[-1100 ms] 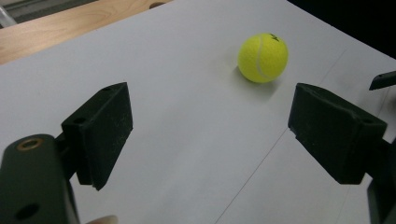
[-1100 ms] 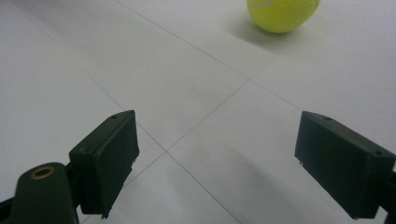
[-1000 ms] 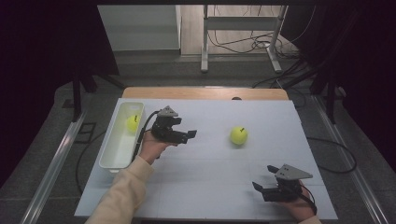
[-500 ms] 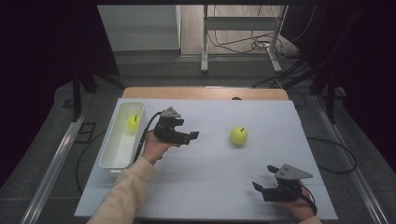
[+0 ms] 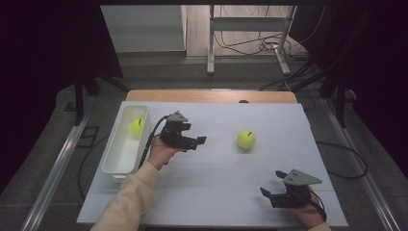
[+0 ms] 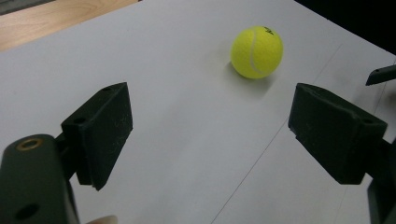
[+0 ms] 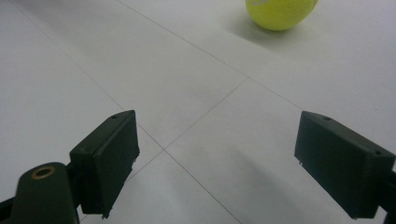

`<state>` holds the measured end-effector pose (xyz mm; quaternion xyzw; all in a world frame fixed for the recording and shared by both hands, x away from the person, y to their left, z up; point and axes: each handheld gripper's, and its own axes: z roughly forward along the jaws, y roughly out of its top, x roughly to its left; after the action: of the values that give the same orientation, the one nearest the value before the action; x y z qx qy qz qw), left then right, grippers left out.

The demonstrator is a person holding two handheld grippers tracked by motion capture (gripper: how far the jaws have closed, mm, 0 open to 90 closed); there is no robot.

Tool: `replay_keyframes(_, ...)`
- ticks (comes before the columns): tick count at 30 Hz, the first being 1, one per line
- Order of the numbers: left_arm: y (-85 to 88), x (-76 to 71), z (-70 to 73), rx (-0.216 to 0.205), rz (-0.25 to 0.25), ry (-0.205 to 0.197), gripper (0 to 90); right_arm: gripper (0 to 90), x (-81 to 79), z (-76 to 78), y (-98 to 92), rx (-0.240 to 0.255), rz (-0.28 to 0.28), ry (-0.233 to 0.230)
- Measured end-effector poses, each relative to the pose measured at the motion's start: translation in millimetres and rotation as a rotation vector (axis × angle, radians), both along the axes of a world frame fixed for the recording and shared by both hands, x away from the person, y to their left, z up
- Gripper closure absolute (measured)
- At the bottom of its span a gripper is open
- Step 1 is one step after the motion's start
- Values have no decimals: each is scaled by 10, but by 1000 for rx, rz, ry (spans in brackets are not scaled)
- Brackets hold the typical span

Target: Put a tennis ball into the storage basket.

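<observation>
left gripper [image 5: 191, 140] gapes wide and empty, aimed at the loose tennis ball [image 5: 246, 139] as if for grabbing, while right gripper [image 5: 274, 196] idles wide open, empty.

Dim room, brightly lit white table [image 5: 216, 192], soft shadows, slightly grainy pictures.

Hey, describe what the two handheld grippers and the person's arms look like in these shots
Both the left gripper and right gripper are black, each with two blocky, flat-faced jaws and a grey three-cornered plate on top. A black cable trails from each. A brass-coloured ring sits near one jaw. The left arm wears a pale peach sleeve.
</observation>
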<state>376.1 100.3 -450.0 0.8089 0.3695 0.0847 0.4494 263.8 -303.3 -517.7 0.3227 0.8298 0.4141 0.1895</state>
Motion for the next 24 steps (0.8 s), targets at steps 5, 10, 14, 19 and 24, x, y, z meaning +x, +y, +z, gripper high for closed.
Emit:
replay_keyframes(5,-21,7,-14,0,-5,4,143,140,3,-3,-1,0,0,2)
replay_keyframes(10,-29,19,-22,2,-4,5,143,140,3,-4,-1,-1,0,3)
replay_keyframes(14,-35,29,-29,5,-4,8,142,140,5,-5,-2,-4,-4,3)
replay_keyframes(19,-56,45,-56,8,-6,16,141,141,7,-11,0,-8,-7,5)
replay_keyframes(24,-87,56,-66,10,-11,18,141,141,11,-12,-5,-8,-9,6)
